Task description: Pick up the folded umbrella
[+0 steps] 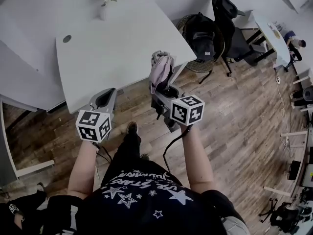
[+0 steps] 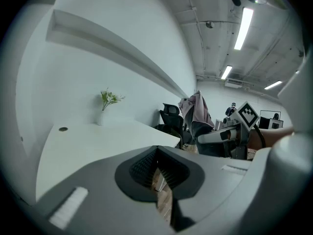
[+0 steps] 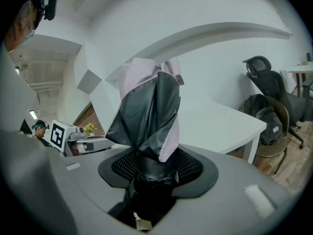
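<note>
The folded umbrella (image 1: 161, 71), pale pink and dark grey, stands upright in my right gripper (image 1: 162, 89), which is shut on its black handle end, off the near corner of the white table (image 1: 112, 48). In the right gripper view the umbrella (image 3: 149, 114) rises straight out from between the ribbed pads (image 3: 122, 166). My left gripper (image 1: 108, 94) hangs to the left at about the same height, shut, with nothing between its jaws. From the left gripper (image 2: 156, 155) view, the umbrella (image 2: 196, 109) and the right gripper (image 2: 208, 133) show off to the right.
A white vase with flowers (image 1: 105, 4) and a round cable hole (image 1: 67, 38) are on the table's far side. A black office chair (image 1: 230, 28) and a wicker basket holding a black bag (image 1: 200, 40) stand to the right on the wooden floor (image 1: 244, 116).
</note>
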Action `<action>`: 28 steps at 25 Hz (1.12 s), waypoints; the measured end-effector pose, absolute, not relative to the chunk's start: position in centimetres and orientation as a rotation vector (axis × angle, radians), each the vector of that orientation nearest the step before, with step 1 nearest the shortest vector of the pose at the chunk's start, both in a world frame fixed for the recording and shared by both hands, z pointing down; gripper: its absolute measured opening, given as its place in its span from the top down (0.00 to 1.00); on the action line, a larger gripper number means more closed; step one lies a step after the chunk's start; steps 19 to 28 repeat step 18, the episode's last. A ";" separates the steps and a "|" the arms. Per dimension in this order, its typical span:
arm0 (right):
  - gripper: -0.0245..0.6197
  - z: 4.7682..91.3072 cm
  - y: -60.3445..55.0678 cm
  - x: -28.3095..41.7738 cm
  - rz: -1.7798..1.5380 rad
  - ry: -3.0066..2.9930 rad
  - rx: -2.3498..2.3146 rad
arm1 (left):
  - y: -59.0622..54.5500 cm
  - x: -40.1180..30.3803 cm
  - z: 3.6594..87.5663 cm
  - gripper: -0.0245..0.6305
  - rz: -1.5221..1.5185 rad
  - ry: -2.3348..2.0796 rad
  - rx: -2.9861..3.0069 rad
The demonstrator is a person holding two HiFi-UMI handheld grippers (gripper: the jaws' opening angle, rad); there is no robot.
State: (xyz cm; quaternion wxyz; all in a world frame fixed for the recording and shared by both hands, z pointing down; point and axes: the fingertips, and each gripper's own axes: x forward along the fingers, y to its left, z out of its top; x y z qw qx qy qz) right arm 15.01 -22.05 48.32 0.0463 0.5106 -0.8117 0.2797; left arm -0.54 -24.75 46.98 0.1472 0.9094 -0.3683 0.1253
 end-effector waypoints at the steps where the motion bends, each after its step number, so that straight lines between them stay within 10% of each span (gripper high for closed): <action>1: 0.60 48.1 -21.0 14.8 0.848 -2.481 1.559 | -23.7 -0.7 46.7 0.96 0.356 -1.063 2.620; 28: 0.60 45.7 -8.8 13.6 0.790 -2.491 1.580 | -11.9 -2.2 44.4 0.96 0.298 -1.083 2.645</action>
